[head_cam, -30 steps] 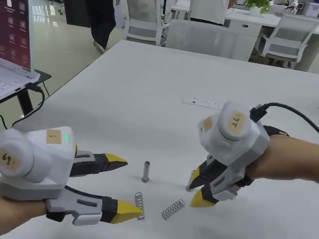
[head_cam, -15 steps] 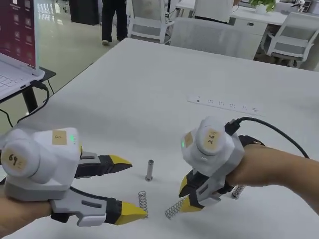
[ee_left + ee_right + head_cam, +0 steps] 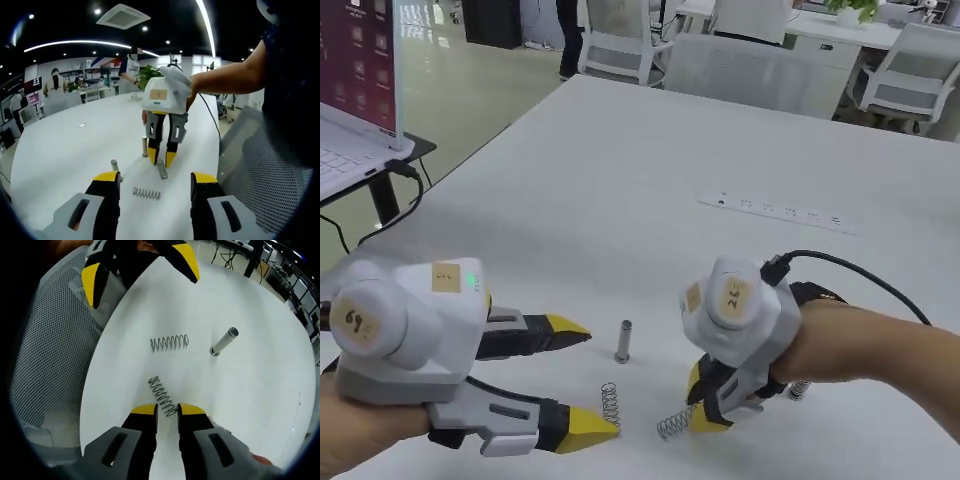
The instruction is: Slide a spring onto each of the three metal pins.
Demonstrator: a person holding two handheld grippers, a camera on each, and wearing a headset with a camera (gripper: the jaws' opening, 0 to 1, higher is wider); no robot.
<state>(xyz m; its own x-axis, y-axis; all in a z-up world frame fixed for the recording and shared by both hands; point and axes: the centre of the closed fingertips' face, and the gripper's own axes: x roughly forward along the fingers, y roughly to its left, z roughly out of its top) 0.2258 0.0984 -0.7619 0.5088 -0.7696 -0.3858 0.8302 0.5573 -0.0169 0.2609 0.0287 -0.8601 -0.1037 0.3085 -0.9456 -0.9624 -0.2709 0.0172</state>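
A short metal pin (image 3: 623,341) stands upright on the white table (image 3: 620,180). Two loose springs lie in front of it, one (image 3: 611,405) by my left gripper's lower tip and one (image 3: 673,423) at my right gripper (image 3: 702,400). In the right gripper view the jaws (image 3: 168,409) stand narrowly apart, straddling the near end of that spring (image 3: 161,390); the other spring (image 3: 170,342) and the pin (image 3: 224,341) lie beyond. My left gripper (image 3: 582,376) is wide open and holds nothing; its own view (image 3: 155,177) shows a spring (image 3: 146,193) lying ahead. A coiled shape (image 3: 798,388) peeks out behind the right wrist.
A white power strip (image 3: 780,212) lies mid-table. A laptop (image 3: 350,80) sits on a stand to the left. Office chairs (image 3: 750,70) line the far edge. A black cable (image 3: 860,275) trails from the right gripper. The table's near edge runs close to the springs.
My right gripper has dropped left and down onto the lying spring, and its jaws have narrowed around the spring's end. The left gripper has stayed open in place.
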